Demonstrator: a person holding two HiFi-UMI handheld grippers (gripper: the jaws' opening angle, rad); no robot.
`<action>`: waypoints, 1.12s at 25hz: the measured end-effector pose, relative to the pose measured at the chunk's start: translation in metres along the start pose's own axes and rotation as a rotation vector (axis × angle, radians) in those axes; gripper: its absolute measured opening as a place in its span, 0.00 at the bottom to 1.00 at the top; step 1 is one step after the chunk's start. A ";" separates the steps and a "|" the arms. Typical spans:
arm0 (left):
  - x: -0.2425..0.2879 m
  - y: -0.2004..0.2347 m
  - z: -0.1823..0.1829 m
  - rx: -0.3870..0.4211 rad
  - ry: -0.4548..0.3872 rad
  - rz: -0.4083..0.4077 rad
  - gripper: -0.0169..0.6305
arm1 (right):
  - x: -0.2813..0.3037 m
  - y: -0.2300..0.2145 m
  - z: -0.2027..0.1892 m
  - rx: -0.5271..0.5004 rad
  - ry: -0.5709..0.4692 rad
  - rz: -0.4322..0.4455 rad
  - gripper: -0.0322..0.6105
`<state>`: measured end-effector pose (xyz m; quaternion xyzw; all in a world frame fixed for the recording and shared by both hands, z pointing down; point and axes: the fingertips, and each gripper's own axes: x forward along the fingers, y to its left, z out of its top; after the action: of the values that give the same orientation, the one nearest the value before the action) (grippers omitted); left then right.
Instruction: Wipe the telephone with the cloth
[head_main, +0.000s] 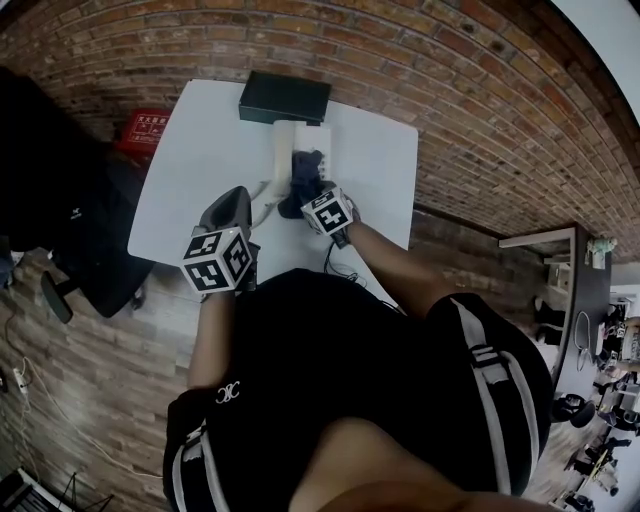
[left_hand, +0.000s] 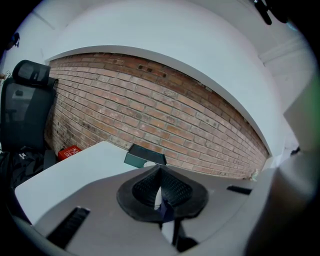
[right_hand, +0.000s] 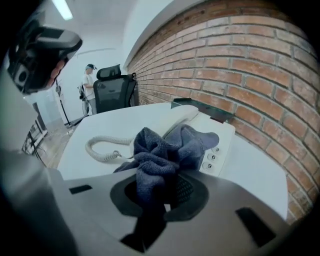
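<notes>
A white telephone (head_main: 298, 150) lies in the middle of the white table (head_main: 200, 150), with its coiled cord (head_main: 262, 200) trailing toward me. A dark blue cloth (head_main: 303, 180) is bunched on the telephone's near end. My right gripper (head_main: 306, 197) is shut on the cloth (right_hand: 165, 150), pressing it against the telephone (right_hand: 220, 142) beside the number keys; the handset and cord (right_hand: 102, 150) show at its left. My left gripper (head_main: 233, 207) hovers left of the phone, off the cord. Its jaws (left_hand: 160, 186) are shut with nothing between them.
A black box (head_main: 284, 97) sits at the table's far edge against the brick wall (head_main: 450, 90). A red box (head_main: 146, 130) and a dark office chair (head_main: 60, 200) are at the left. A person (right_hand: 89, 85) stands far off beside another chair (right_hand: 115, 90).
</notes>
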<state>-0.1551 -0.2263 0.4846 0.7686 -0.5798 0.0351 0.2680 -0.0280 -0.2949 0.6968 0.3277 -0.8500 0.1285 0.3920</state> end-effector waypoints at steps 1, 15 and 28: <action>0.000 0.000 0.000 0.001 0.000 -0.001 0.03 | -0.003 -0.001 0.004 0.039 -0.001 0.007 0.10; 0.004 0.004 0.006 0.027 -0.014 0.018 0.03 | -0.145 -0.018 0.162 0.102 -0.568 -0.073 0.10; 0.010 0.011 0.011 0.117 -0.013 0.050 0.03 | -0.222 -0.026 0.141 0.220 -0.752 -0.245 0.10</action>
<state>-0.1642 -0.2422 0.4832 0.7685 -0.5974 0.0707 0.2180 0.0135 -0.2803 0.4364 0.4905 -0.8699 0.0422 0.0292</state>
